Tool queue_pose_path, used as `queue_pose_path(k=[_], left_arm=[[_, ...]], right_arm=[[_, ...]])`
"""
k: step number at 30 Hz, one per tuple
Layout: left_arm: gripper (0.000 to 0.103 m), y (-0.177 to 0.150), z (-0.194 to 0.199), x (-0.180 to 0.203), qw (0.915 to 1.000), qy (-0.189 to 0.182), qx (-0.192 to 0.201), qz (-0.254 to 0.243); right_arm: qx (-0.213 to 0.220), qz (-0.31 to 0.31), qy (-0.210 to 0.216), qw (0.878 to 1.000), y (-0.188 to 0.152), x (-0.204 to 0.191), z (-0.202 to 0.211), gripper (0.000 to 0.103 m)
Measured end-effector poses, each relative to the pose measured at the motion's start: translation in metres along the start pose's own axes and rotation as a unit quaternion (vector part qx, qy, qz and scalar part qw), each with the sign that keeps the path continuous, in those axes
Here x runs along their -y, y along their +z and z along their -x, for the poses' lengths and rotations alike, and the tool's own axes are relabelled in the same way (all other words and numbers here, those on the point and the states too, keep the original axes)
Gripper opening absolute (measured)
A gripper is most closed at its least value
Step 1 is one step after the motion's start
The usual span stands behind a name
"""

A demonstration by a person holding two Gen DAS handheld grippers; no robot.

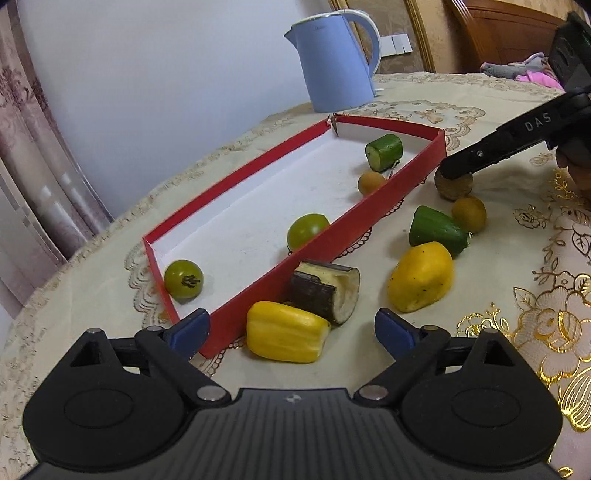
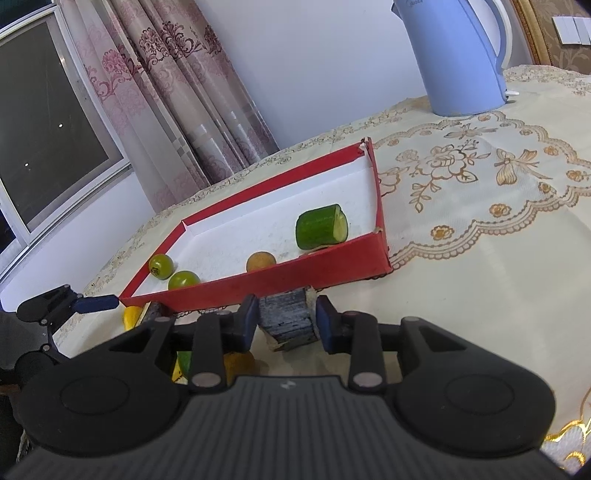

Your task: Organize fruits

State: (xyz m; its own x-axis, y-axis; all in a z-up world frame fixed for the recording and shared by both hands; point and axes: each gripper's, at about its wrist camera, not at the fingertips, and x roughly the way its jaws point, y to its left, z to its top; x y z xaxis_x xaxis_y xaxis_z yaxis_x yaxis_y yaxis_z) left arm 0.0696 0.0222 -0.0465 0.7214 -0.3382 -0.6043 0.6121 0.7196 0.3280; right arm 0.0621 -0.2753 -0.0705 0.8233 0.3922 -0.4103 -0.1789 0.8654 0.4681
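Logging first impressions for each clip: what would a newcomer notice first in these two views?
The long red tray on the cream embroidered tablecloth, already holding two green tomatoes, a small brown fruit and a cucumber piece. Behind it stands a pale blue kettle. Yellow pieces and a dark eggplant chunk lie outside before the open left gripper, while the right gripper is shut on a dark chunk.

Pale blue electric kettle (image 1: pixel 338 61) upright on cream embroidered tablecloth (image 1: pixel 517 280), near the far edge of the round worktop. Patterned pink curtains (image 2: pixel 166 92) beside a dark window (image 2: pixel 48 122). White wall switches (image 1: pixel 397 43) behind. Wooden headboard (image 1: pixel 506 33) and pink-grey cloth bundle (image 1: pixel 524 72) beyond.
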Motion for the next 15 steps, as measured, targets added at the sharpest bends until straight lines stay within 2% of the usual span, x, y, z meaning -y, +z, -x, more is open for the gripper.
queue_pose_path(k=[8, 10, 15], left_arm=[[0.092, 0.000, -0.002, -0.006, 0.9990, -0.044, -0.005, 0.010], [0.086, 0.000, -0.004, -0.012, 0.9975, -0.065, -0.011, 0.026], [0.087, 0.000, -0.007, -0.015, 0.9966, -0.075, -0.009, 0.032]], right_arm=[[-0.002, -0.001, -0.003, 1.000, 0.000, 0.001, -0.001, 0.034], [-0.002, -0.001, -0.003, 1.000, 0.000, 0.001, -0.001, 0.034], [-0.003, -0.001, -0.003, 1.000, 0.000, 0.000, -0.001, 0.034]])
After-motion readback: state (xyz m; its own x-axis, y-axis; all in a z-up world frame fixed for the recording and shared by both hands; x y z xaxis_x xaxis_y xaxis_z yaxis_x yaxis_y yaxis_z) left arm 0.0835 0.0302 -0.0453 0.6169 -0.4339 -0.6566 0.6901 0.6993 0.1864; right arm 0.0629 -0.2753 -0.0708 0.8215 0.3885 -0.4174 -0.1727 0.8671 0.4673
